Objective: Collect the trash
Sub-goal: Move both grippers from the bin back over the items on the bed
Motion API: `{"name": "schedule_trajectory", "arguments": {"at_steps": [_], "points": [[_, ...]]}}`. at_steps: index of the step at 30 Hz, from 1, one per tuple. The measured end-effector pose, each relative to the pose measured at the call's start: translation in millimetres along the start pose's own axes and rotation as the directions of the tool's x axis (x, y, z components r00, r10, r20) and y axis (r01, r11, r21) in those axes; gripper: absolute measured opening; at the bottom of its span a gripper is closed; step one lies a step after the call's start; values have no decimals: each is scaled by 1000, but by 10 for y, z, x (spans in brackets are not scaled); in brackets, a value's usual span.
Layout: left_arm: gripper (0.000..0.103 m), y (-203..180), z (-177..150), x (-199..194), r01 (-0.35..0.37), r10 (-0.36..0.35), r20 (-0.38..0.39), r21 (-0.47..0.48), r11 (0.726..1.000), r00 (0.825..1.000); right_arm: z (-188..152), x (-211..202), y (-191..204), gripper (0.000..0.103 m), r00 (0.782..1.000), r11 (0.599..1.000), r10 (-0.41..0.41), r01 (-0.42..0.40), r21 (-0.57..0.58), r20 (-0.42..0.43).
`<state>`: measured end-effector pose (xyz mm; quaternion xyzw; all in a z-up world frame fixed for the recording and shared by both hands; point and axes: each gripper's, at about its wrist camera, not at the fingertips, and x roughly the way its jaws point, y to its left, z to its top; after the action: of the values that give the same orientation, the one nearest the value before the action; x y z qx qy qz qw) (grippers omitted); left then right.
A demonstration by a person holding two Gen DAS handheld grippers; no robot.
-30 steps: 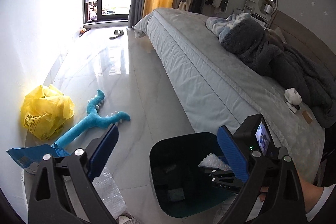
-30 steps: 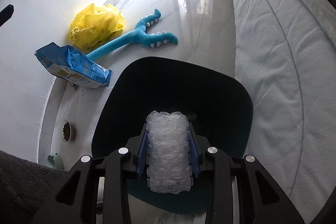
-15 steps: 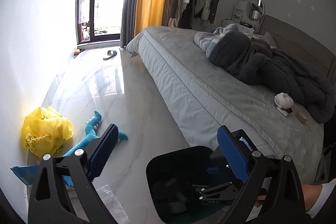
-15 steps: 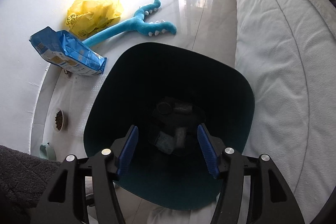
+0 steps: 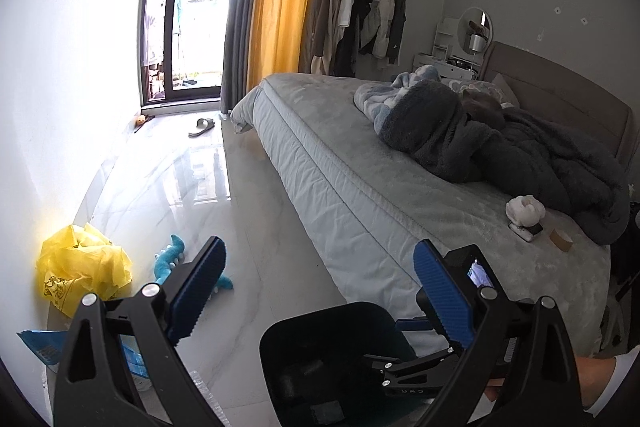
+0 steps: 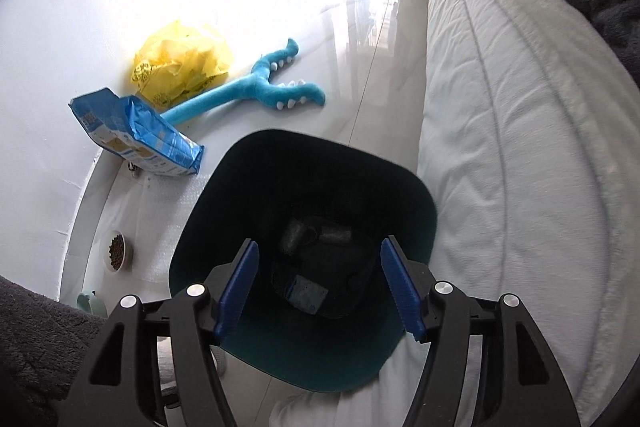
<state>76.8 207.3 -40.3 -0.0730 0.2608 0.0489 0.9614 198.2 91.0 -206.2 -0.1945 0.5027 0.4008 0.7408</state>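
While right tool (image 6: 318, 285) hangs empty, jaws just spread, over bin (image 6: 240, 187), bed (image 6: 520, 147) crowds right; blue bag (image 6: 136, 135), yellow bag (image 6: 180, 67) ahead-left.

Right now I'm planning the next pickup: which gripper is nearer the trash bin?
Right. The right gripper hangs open directly over the trash bin; the left gripper, also open, is off to its side.

Strong daylight is admitted through the glass door (image 5: 182, 19), which is blown out to white. The left wall (image 5: 60, 75) is overexposed, and glare is thrown across the glossy floor (image 5: 200, 171). The trash bin (image 6: 304, 163) interior is left in deep shadow. Straight lines are bent by fisheye distortion, and the corners are vignetted black.
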Motion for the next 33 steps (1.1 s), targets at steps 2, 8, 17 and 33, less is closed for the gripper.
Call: {"name": "schedule_trajectory", "arguments": {"at_steps": [2, 8, 17, 33], "points": [[96, -58, 14, 0, 4, -4, 1, 10, 1000, 1000, -6, -86, -30, 67, 1000, 1000, -4, 4, -3, 23], [96, -237, 80, -9, 19, -20, 17, 22, 1000, 1000, -23, -343, -146, 67, 995, 1000, 6, -6, 0, 96], [96, -435, 205, 50, 43, -43, 36, -2, 999, 998, -97, -722, -378, 68, 979, 1000, 14, -14, 0, 203], [96, -929, 323, 289, 103, -103, 33, 10, 995, 994, -234, -1170, -869, 69, 958, 999, -39, 33, 25, 283]]}}
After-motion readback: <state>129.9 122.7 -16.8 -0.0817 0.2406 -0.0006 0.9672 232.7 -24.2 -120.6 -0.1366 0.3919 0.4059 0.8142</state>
